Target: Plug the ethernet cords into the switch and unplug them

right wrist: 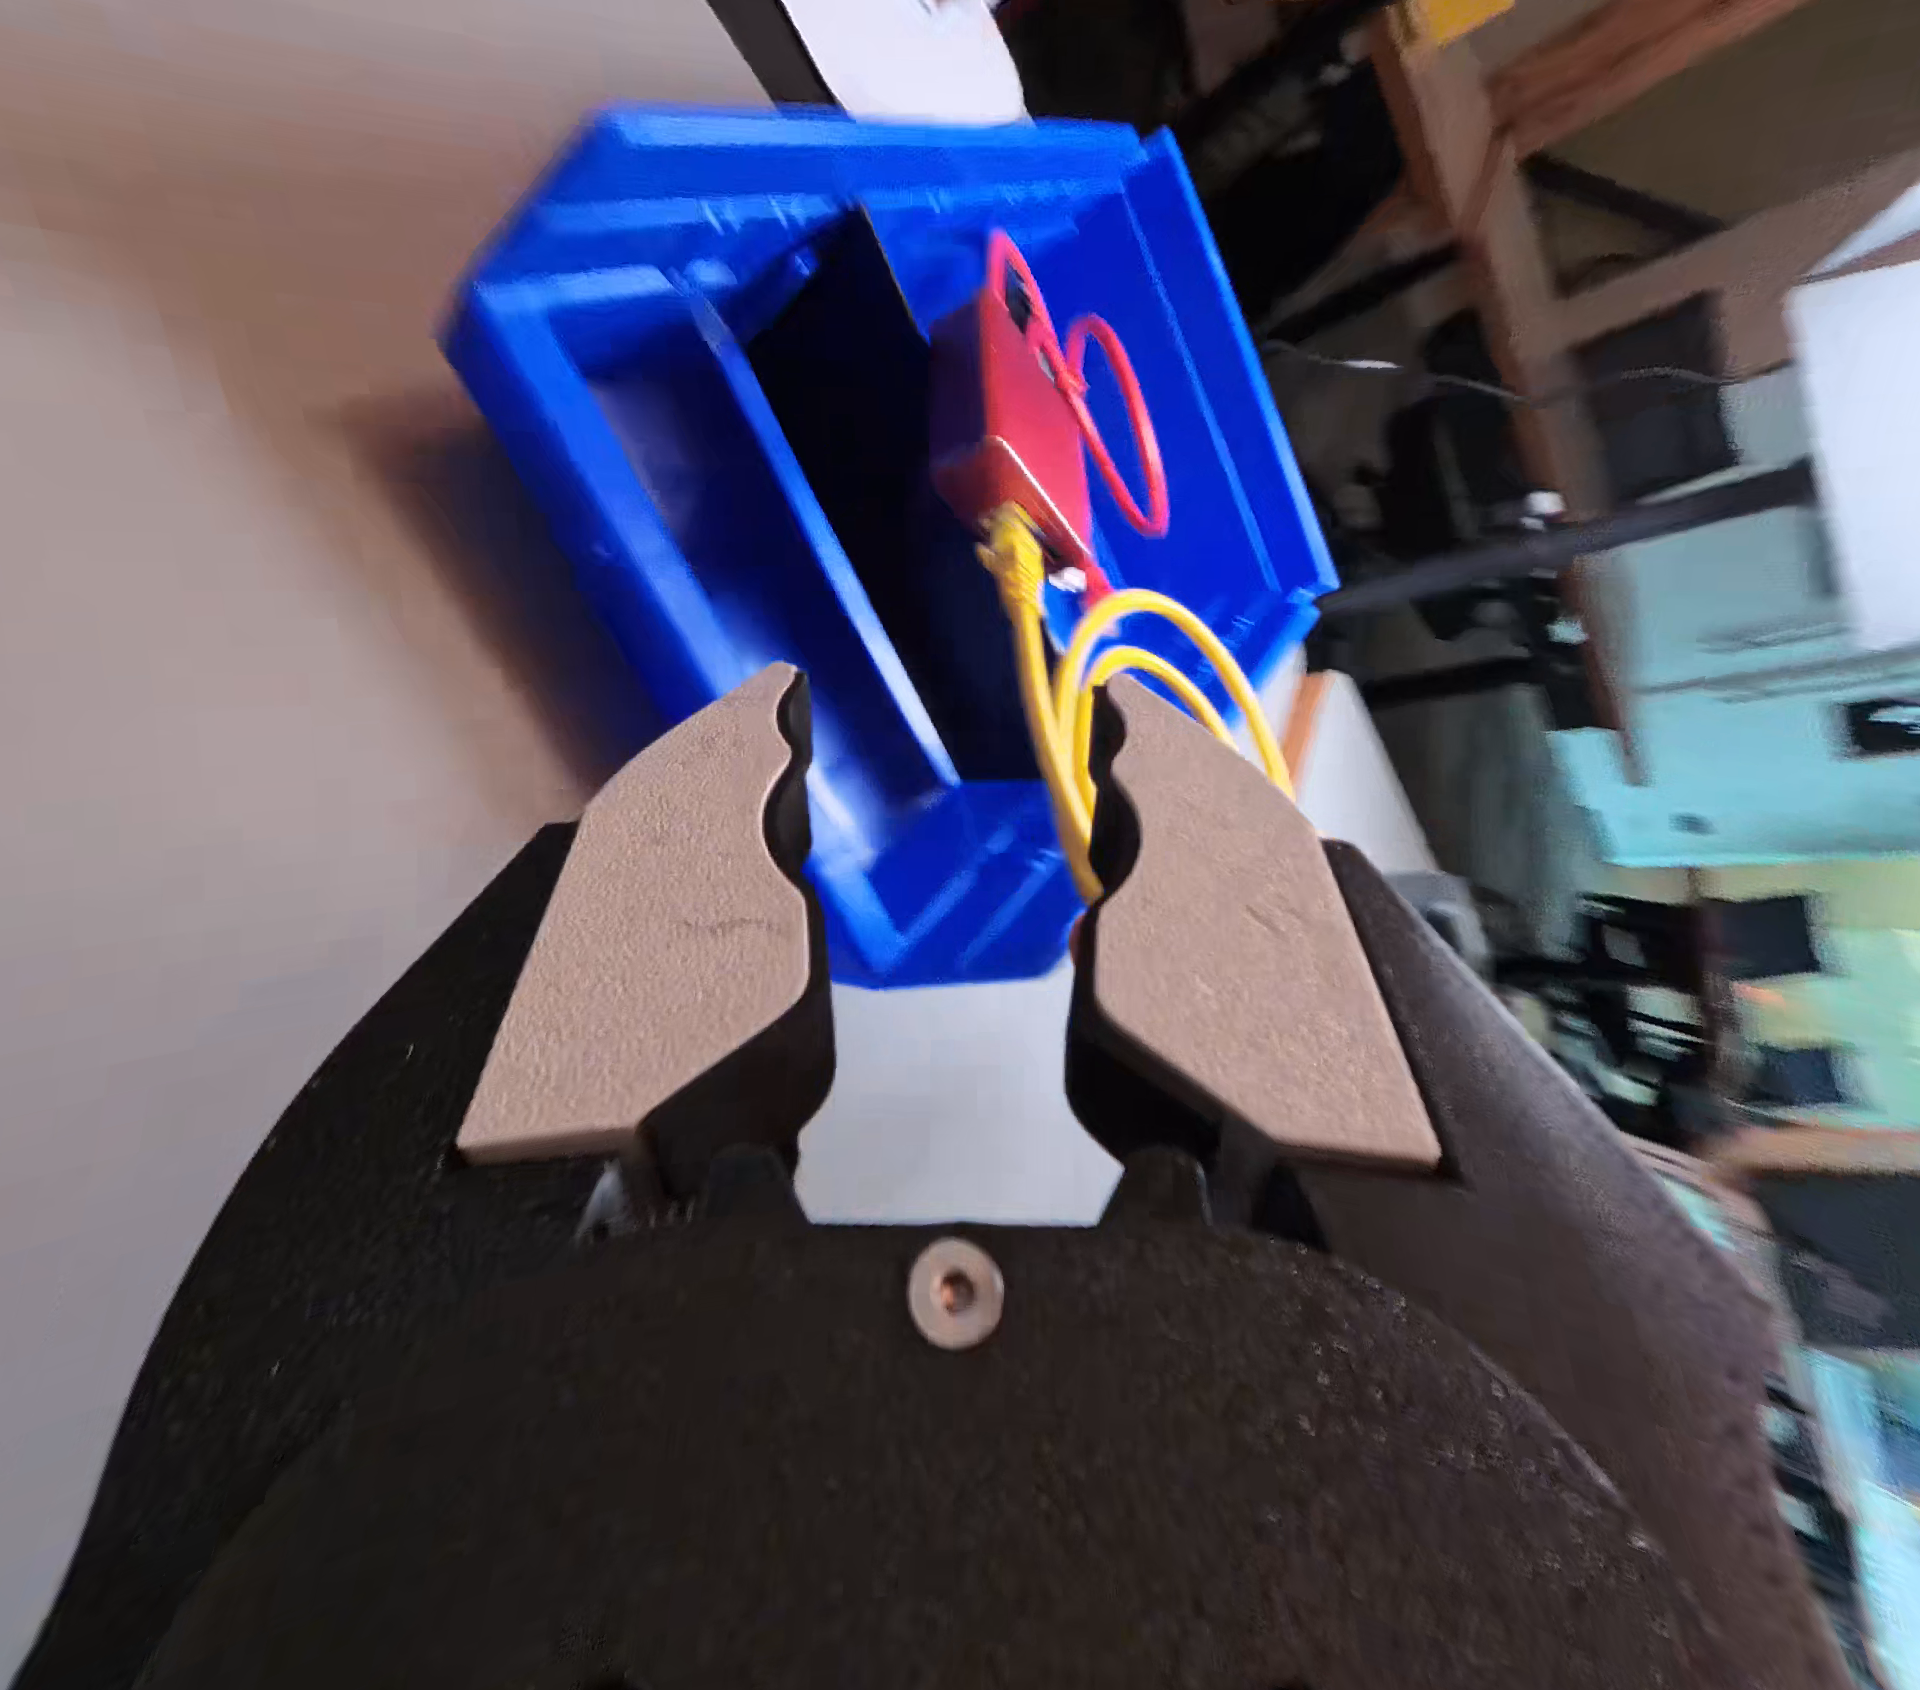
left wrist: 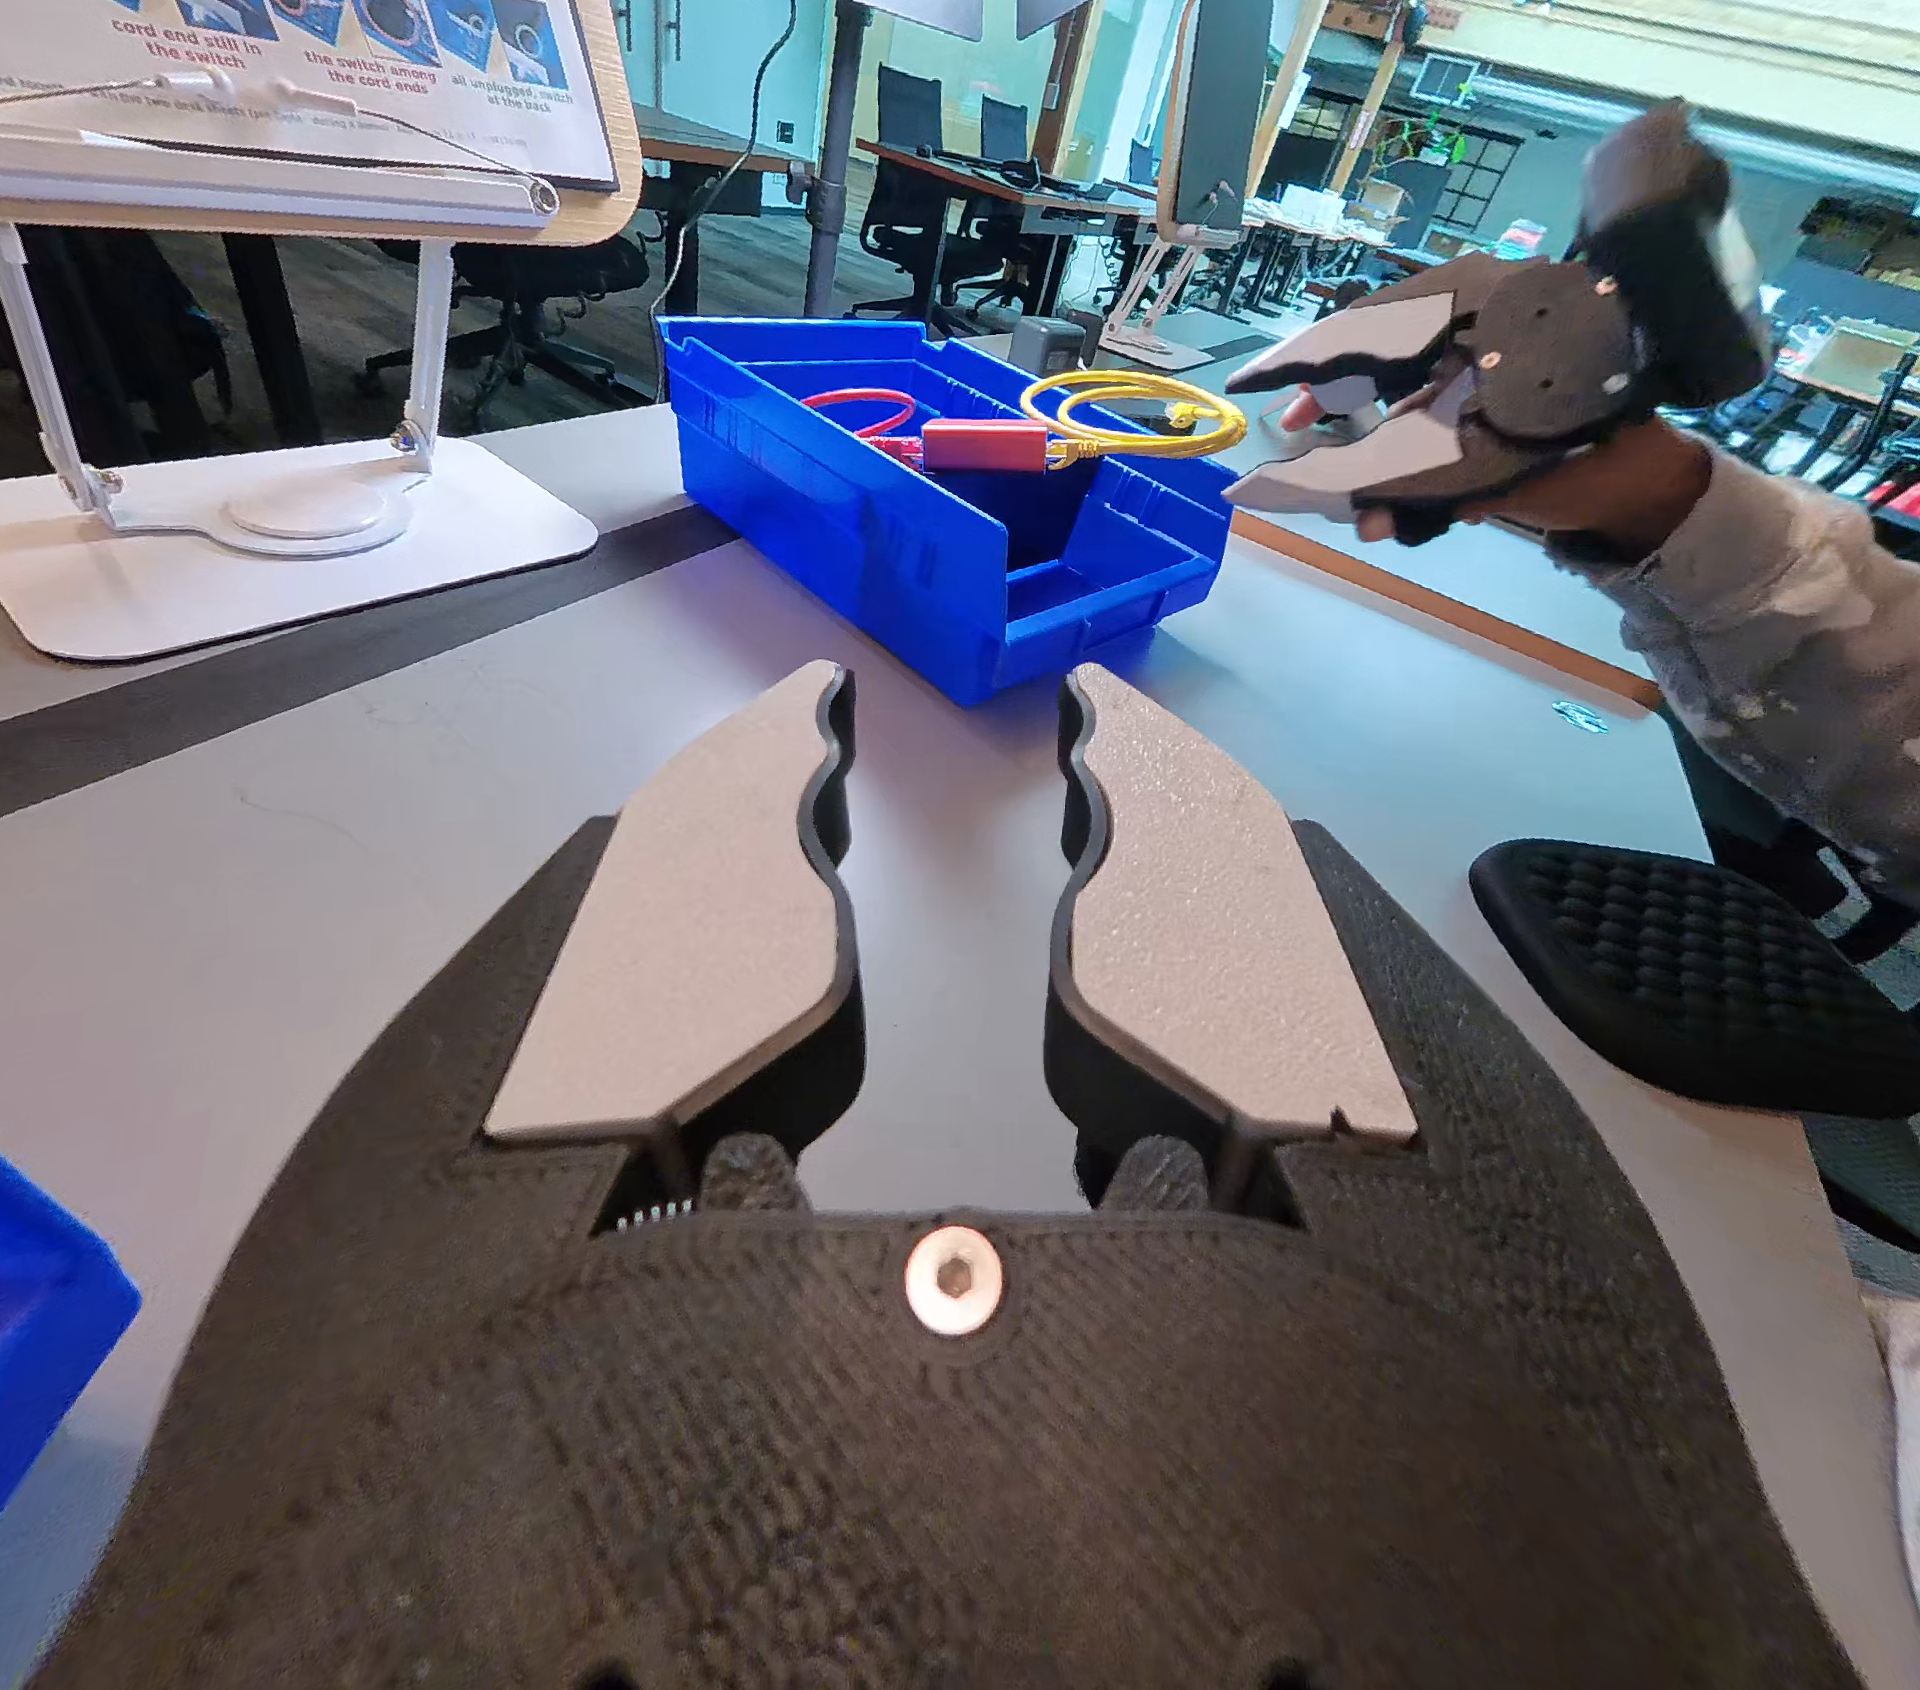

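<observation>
The switch (left wrist: 982,445), a small red box, lies in the rear section of the blue bin (left wrist: 831,518) on the grey worktop (left wrist: 364,861); the yellow cord (left wrist: 1138,419) is plugged into one end and loops out over the bin wall; the red cord (left wrist: 857,404) coils at the opposite end, also seemingly plugged in.

Handling, as judged: the switch appears light and rigid, so it is likely to slide or lift when a cord is pulled; brace its body with one tool while the other works; both cords are thin, limp and springy, and a loop gives poor control; take hold at the moulded plug boot (right wrist: 1013,554) just beside the port; the plug latch is small and may break under a skewed pull.

Tool state: the left tool (left wrist: 956,695) is spread apart and empty, low over the worktop, short of the bin; the right tool (right wrist: 951,705) is likewise spread and grips nothing, its tips near the yellow loop.

View differences: the left wrist view shows the whole layout, including the right tool beside the bin and an instruction sheet on a white stand (left wrist: 291,518); the right wrist view, tilted and blurred, looks down into the bin and shows the yellow plug seated in the switch, which the left wrist view shows only faintly.
</observation>
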Tool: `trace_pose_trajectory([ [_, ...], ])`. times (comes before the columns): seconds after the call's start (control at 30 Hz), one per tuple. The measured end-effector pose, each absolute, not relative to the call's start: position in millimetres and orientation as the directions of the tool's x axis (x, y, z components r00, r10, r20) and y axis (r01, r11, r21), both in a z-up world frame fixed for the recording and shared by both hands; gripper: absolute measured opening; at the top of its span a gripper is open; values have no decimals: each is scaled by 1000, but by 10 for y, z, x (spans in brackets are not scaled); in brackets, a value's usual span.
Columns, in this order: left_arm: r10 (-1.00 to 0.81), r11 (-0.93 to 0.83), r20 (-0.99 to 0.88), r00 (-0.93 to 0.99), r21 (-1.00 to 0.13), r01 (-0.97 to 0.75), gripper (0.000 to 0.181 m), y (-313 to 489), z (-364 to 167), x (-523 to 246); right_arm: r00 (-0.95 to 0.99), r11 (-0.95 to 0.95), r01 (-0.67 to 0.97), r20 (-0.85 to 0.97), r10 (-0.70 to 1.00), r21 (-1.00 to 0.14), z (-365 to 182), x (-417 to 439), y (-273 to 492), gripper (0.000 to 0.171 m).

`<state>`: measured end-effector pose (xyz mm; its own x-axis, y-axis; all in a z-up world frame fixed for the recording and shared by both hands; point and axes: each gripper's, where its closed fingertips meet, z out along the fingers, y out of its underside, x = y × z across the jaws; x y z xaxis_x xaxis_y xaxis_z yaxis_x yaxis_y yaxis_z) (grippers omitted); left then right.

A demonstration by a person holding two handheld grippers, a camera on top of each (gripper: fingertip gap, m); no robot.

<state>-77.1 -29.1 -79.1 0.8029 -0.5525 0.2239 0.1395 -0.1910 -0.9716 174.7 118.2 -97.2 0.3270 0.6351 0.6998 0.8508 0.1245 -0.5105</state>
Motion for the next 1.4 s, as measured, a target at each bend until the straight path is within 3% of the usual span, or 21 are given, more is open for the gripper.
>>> trace_pose_trajectory([
  [0.07, -555, -206, 239, 797, -967, 147, 38, -282, -822, -747, 213, 138, 934, 823, 527, -330, -1002, 1899, 1428, 50],
  [0.13, -552, -211, 236, 800, -967, 140, 38, -282, -844, -732, 97, 85, 982, 841, 533, -167, -1140, 2069, 1661, 51],
  [0.2, -546, -201, 218, 809, -972, 126, 38, -301, -828, -735, 12, 109, 990, 836, 548, -86, -1185, 2125, 1829, 23],
  [0.23, -542, -192, 208, 814, -974, 121, 38, -310, -811, -747, -24, 124, 991, 822, 569, -56, -1195, 2134, 1882, 7],
  [0.33, -532, -181, 209, 821, -975, 131, 36, -312, -784, -789, -98, 187, 982, 828, 551, -9, -1017, 2039, 2079, 7],
  [0.47, -541, -208, 240, 806, -967, 148, 36, -292, -843, -768, -157, 306, 951, 911, 381, 36, -534, 1736, 2374, 7],
  [0.53, -548, -212, 234, 803, -968, 137, 36, -295, -863, -747, -102, 387, 921, 934, 343, -41, -333, 1501, 2441, 8],
  [0.63, -555, -211, 229, 799, -969, 132, 36, -308, -860, -730, 150, 435, 816, 865, 479, -382, -167, 1151, 2507, 10],
  [0.73, -559, -210, 229, 797, -969, 132, 35, -324, -855, -725, 390, 270, 640, 607, 692, -719, -256, 1000, 2677, 10],
  [0.83, -564, -204, 222, 795, -971, 126, 35, -335, -840, -716, 517, 39, 465, 307, 799, -884, -418, 1056, 2843, 10],
  [0.93, -567, -203, 213, 795, -972, 115, 35, -332, -851, -706, 570, -146, 432, 144, 809, -890, -646, 1256, 2959, 10],
  [1.0, -572, -213, 220, 790, -970, 116, 35, -328, -873, -695, 594, -256, 521, 130, 794, -814, -891, 1464, 2991, 11],
  [1.13, -574, -218, 219, 789, -970, 110, 35, -327, -890, -676, 527, -212, 690, 280, 802, -692, -955, 1609, 2859, 15],
  [1.23, -573, -218, 214, 791, -970, 105, 35, -333, -888, -665, 464, -249, 806, 311, 830, -537, -1186, 1719, 2708, 44],
  [1.3, -567, -210, 198, 799, -973, 92, 35, -340, -873, -675, 421, -254, 833, 265, 867, -492, -1284, 1718, 2496, 53],
  [1.4, -553, -194, 168, 816, -979, 70, 35, -335, -853, -717, 371, -171, 852, 338, 865, -495, -1229, 1715, 2277, 56],
])
